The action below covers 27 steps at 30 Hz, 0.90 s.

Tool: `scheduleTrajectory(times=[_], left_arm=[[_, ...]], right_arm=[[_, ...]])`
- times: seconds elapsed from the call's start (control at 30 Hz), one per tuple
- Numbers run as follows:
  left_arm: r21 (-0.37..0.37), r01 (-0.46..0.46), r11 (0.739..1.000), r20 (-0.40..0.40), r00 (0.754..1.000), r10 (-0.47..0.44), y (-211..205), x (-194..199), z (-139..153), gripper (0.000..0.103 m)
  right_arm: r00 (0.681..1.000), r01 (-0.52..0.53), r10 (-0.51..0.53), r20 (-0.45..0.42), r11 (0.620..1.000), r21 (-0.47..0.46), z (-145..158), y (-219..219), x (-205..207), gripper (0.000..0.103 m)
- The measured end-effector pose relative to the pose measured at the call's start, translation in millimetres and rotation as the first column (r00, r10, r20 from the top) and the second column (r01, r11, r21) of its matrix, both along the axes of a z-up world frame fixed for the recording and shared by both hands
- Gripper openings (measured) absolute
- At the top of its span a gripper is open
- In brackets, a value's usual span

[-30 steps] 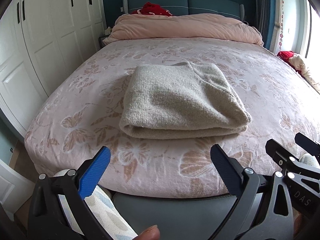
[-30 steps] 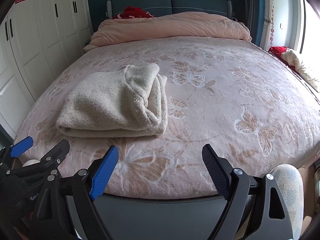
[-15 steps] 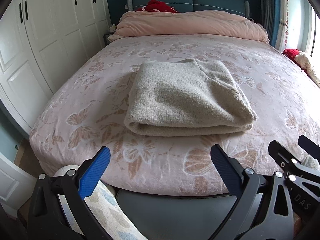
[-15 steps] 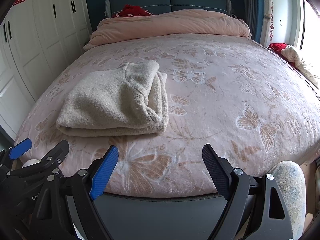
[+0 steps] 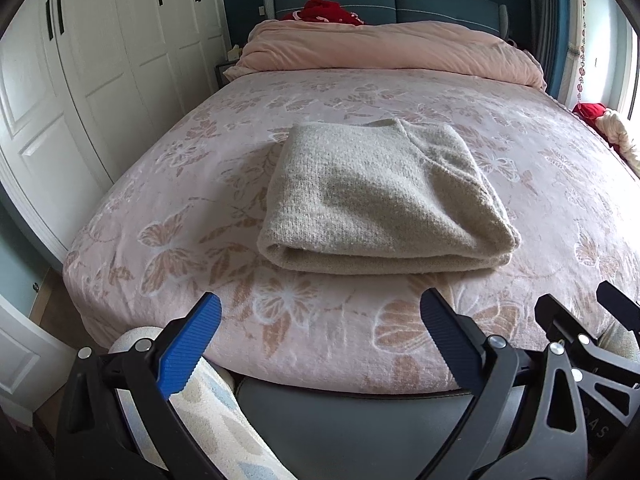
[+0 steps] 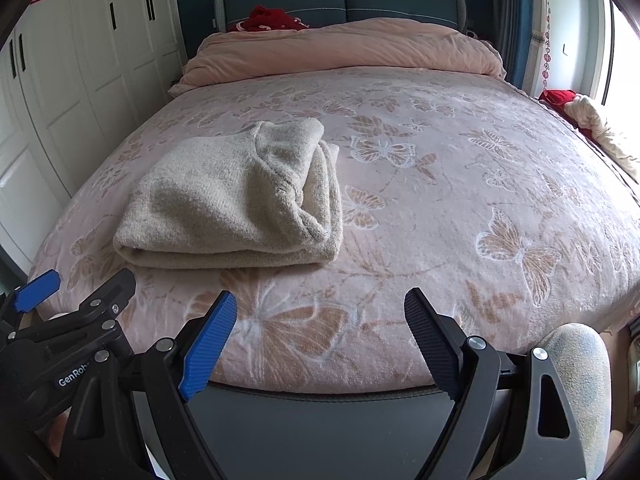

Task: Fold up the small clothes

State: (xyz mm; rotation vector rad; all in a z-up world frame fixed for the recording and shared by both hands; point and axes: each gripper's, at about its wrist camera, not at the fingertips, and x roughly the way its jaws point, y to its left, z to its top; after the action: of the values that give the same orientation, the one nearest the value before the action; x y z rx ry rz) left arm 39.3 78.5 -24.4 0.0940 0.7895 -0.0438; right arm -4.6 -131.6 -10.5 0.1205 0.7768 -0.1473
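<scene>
A beige knitted sweater (image 5: 376, 200) lies folded into a thick rectangle on the pink butterfly-print bed (image 5: 168, 208); it also shows in the right wrist view (image 6: 232, 204), left of centre. My left gripper (image 5: 320, 320) is open and empty, held off the bed's near edge, short of the sweater. My right gripper (image 6: 320, 312) is open and empty, also at the near edge, to the right of the sweater. The left gripper's body shows at the lower left of the right wrist view (image 6: 76, 320).
A pink duvet (image 5: 392, 52) is bunched at the headboard with a red item (image 5: 324, 10) behind it. White wardrobe doors (image 5: 80, 72) line the left side. Red and cream clothes (image 6: 588, 120) lie at the bed's right edge. A dark grey bed frame (image 6: 320, 412) runs below the grippers.
Both grippers have drifted slightly, so the sweater sits a little differently in each view. Both stay open and the sweater has not moved.
</scene>
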Motion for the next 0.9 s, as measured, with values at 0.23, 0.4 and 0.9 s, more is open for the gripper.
scheduleTrajectory(times=[0.23, 0.4, 0.9], left_arm=[[-0.004, -0.002, 1.000, 0.006, 1.000, 0.002, -0.5, -0.7, 1.1, 0.096], [-0.002, -0.002, 1.000, 0.004, 1.000, 0.002, -0.9, -0.7, 0.9, 0.096], [-0.001, -0.003, 1.000, 0.003, 1.000, 0.003, -1.6, -1.2, 0.5, 0.096]], right_arm=[[1.000, 0.002, -0.002, -0.001, 1.000, 0.001, 0.0, 1.0, 0.1, 0.084], [1.000, 0.000, 0.000, 0.000, 1.000, 0.002, 0.0, 0.3, 0.1, 0.084], [1.000, -0.002, 0.002, -0.001, 1.000, 0.002, -0.4, -1.2, 0.1, 0.084]])
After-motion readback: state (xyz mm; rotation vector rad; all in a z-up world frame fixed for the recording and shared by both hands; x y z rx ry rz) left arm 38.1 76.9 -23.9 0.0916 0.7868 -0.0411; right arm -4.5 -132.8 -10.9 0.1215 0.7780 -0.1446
